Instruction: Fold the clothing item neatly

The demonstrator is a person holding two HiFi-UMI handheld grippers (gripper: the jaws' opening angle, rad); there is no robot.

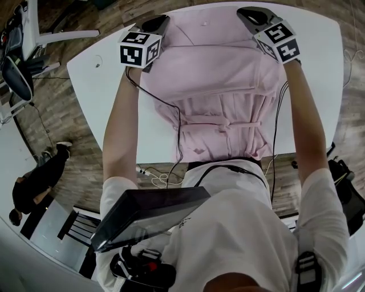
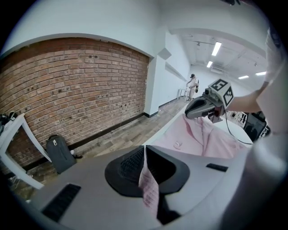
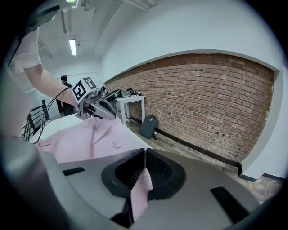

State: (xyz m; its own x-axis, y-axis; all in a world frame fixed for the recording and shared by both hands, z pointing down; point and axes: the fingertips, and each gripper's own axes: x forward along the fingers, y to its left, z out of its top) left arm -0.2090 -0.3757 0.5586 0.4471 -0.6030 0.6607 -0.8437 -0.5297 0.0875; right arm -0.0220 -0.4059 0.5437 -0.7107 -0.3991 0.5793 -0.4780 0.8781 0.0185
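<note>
Pink garment (image 1: 219,94) on the white table (image 1: 94,77) — left gripper (image 1: 157,24) and right gripper (image 1: 250,13) each clamped on its fabric.

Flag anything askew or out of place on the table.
The garment lies rumpled: creases bunch across its near half, and its near end reaches the table edge, perhaps overhanging. Left gripper and right gripper pinch its far edge. Nothing spilled.

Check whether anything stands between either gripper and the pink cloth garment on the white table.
Nothing visible does: the left gripper and right gripper each pinch the far edge of the pink cloth garment.
</note>
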